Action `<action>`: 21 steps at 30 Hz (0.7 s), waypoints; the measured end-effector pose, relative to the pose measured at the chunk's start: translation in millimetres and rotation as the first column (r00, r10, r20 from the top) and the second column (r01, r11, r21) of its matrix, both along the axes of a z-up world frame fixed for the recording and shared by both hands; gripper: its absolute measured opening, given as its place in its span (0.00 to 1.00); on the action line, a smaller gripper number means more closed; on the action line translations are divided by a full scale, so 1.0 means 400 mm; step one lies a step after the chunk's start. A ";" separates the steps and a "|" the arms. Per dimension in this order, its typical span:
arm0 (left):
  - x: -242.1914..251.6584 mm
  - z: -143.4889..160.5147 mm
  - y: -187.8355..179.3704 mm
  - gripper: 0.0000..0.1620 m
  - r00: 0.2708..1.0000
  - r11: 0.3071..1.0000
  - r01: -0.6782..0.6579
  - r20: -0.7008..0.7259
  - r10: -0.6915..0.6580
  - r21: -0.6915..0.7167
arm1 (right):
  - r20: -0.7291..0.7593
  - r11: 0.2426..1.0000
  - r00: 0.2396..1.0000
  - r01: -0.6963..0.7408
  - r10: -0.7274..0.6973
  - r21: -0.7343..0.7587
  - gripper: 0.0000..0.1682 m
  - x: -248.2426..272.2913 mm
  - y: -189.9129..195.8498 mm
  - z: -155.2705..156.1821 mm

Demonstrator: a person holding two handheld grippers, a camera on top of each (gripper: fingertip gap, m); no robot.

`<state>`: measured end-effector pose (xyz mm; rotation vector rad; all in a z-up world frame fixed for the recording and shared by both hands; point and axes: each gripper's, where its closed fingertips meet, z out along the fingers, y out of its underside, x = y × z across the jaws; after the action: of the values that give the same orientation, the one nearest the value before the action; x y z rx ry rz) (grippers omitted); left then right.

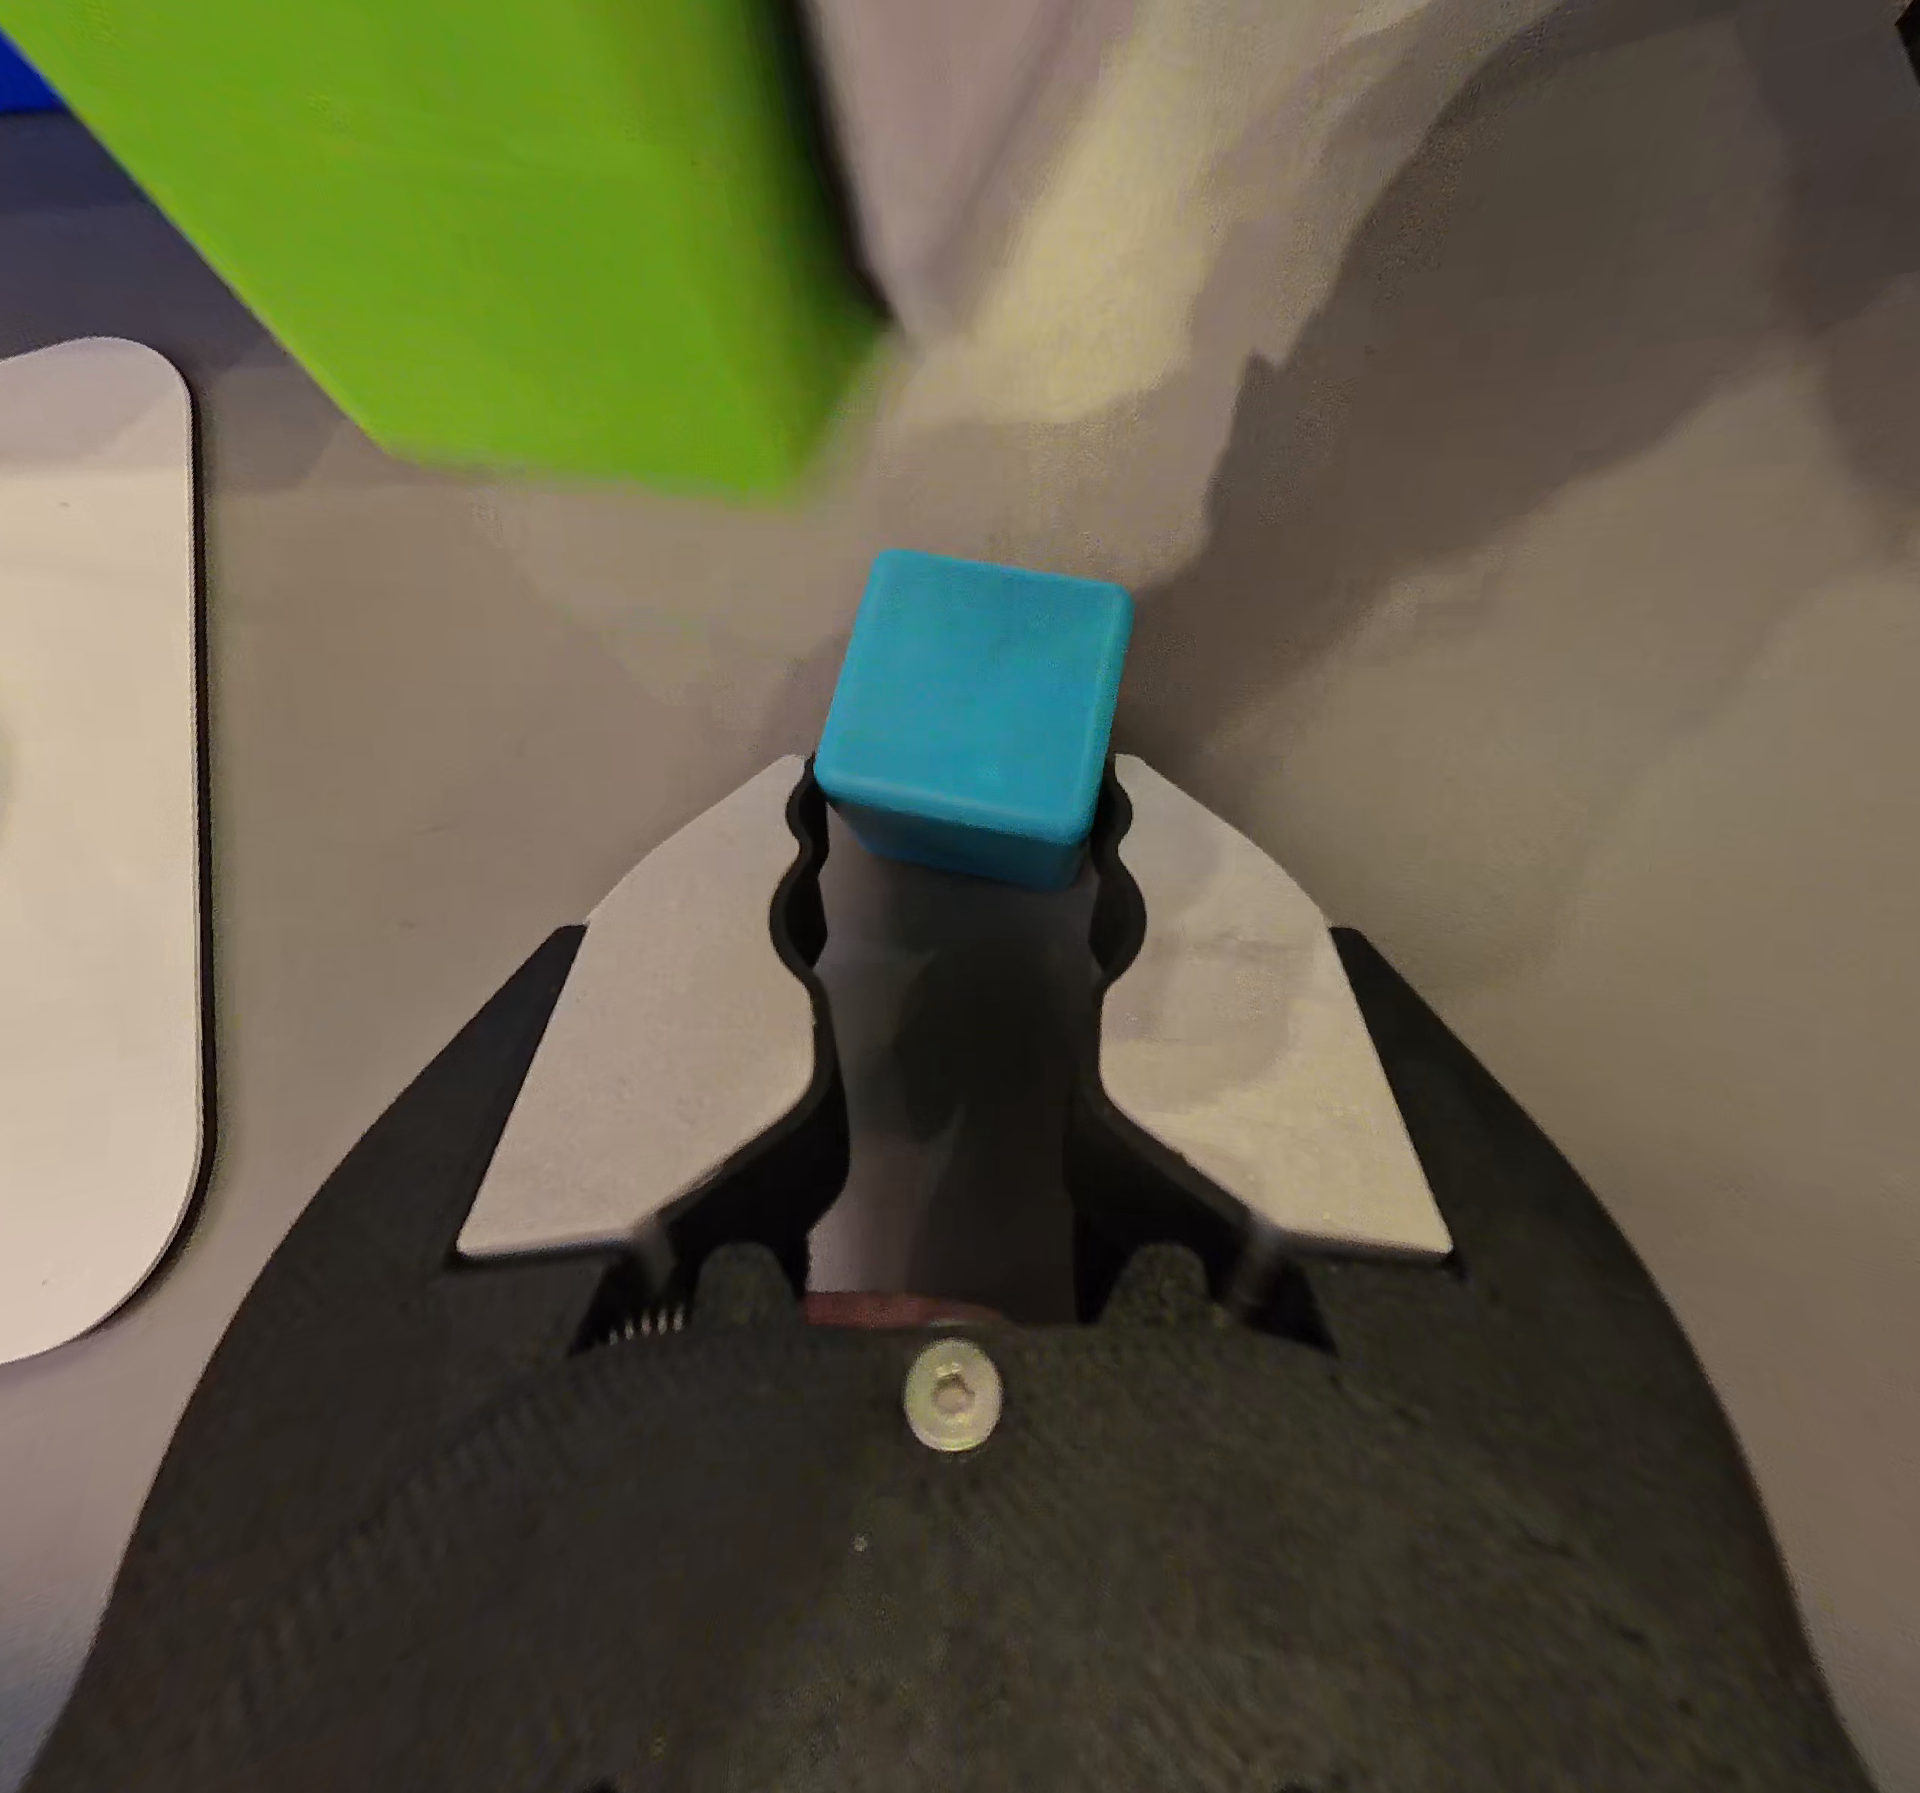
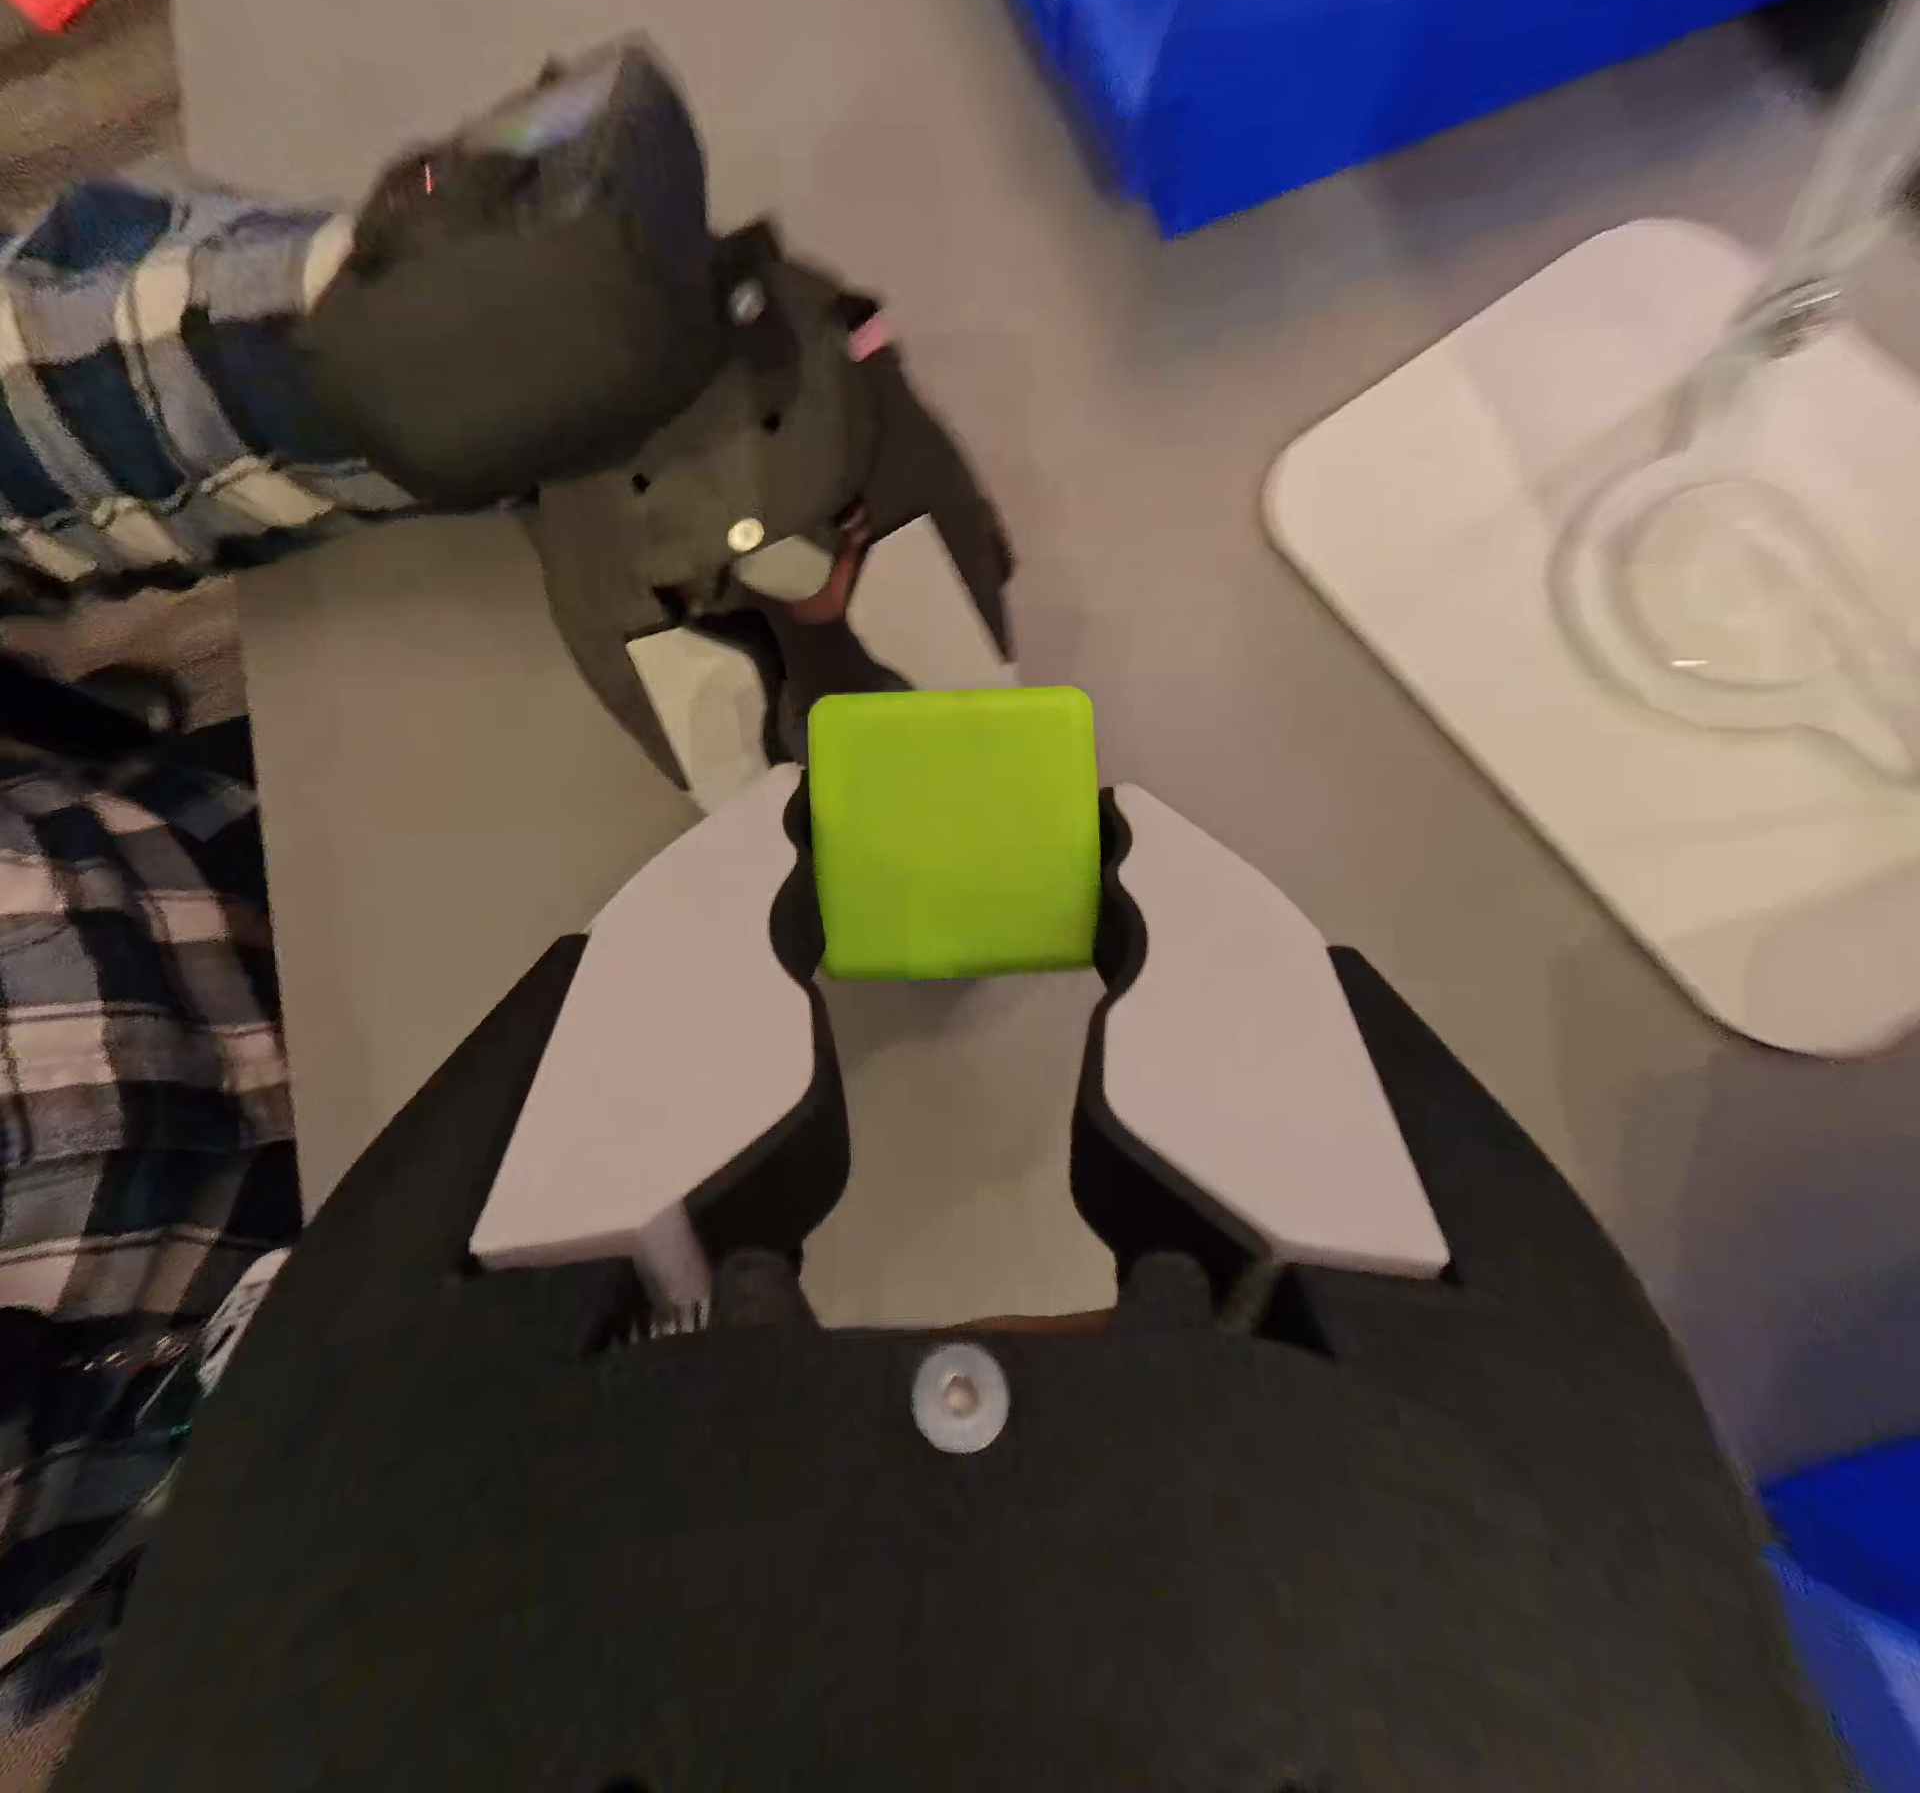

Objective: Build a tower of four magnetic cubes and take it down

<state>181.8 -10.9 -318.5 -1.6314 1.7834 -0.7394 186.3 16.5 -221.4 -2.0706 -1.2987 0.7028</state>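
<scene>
My left gripper (image 1: 958, 769) is shut on a teal cube (image 1: 971, 704), held by its sides above the grey table (image 1: 1455, 808). My right gripper (image 2: 953, 789) is shut on a green cube (image 2: 951, 839). In the left wrist view the green cube (image 1: 447, 164) is large and blurred at the upper left, apart from the teal cube. In the right wrist view the left gripper (image 2: 831, 673) sits just beyond the green cube, fingers pointing toward it. The teal cube is hidden there. No other cubes show.
A white mat (image 2: 1455, 704) with a clear glass vessel (image 2: 1766, 548) lies to the right; its edge shows in the left wrist view (image 1: 94, 808). A blue box (image 2: 1403, 8) stands at the back. A plaid sleeve (image 2: 135, 372) reaches in from the left. My right fingertips sit around 9 cm from my left ones.
</scene>
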 end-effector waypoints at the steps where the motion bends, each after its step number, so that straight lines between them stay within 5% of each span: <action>1: 0.000 0.000 0.000 0.30 1.000 1.000 0.000 0.000 0.000 0.000 | -0.017 0.999 0.999 0.042 -0.042 0.034 0.30 0.028 0.027 0.036; 6: 0.000 0.001 0.000 0.30 1.000 1.000 0.000 0.000 0.000 -0.001 | -0.060 0.910 0.937 0.348 -0.343 0.226 0.30 0.264 0.203 0.210; 9: 0.000 0.001 -0.001 0.30 1.000 1.000 0.001 0.000 -0.001 -0.001 | -0.019 0.817 0.855 0.501 -0.518 0.286 0.30 0.427 0.303 0.230; 14: 0.000 0.001 -0.001 0.30 1.000 1.000 0.001 0.000 -0.001 -0.001 | 0.114 0.762 0.764 0.597 -0.635 0.250 0.31 0.582 0.412 0.106; 21: -0.001 0.002 -0.002 0.30 1.000 1.000 0.001 0.000 -0.001 -0.002 | 0.286 0.790 0.738 0.592 -0.612 0.162 0.31 0.612 0.470 -0.100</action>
<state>181.5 -11.7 -317.8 -1.6320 1.7841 -0.7422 431.1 204.6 -261.5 -2.4303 -0.6881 0.0228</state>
